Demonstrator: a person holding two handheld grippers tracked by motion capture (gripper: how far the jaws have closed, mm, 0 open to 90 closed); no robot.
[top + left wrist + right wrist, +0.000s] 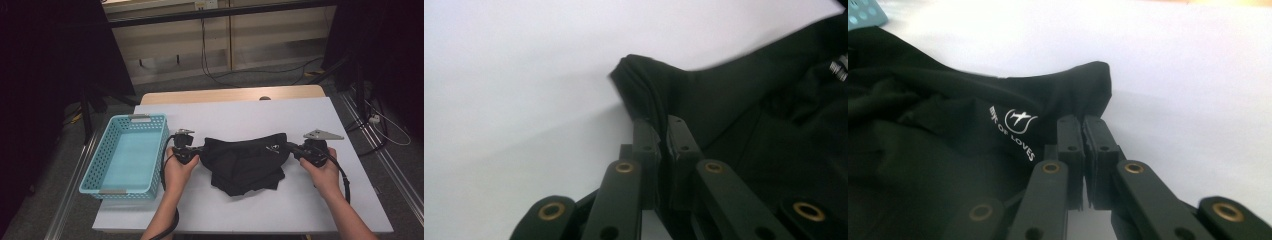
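A black garment (245,160) with a small white logo (1015,125) lies bunched in the middle of the white table (250,117). My left gripper (196,149) is shut on the garment's left corner (644,87), cloth pinched between its black jaws. At the opposite end my right gripper (292,148) is shut on the right corner (1088,85), the fabric squeezed between its jaws just past the logo. The cloth stretches between the two grippers, its lower part sagging in folds on the table. A hand holds each gripper.
A light blue perforated basket (100,165) stands at the table's left edge, close to my left hand. White tabletop lies beyond and in front of the garment. Cables run over the floor behind the table.
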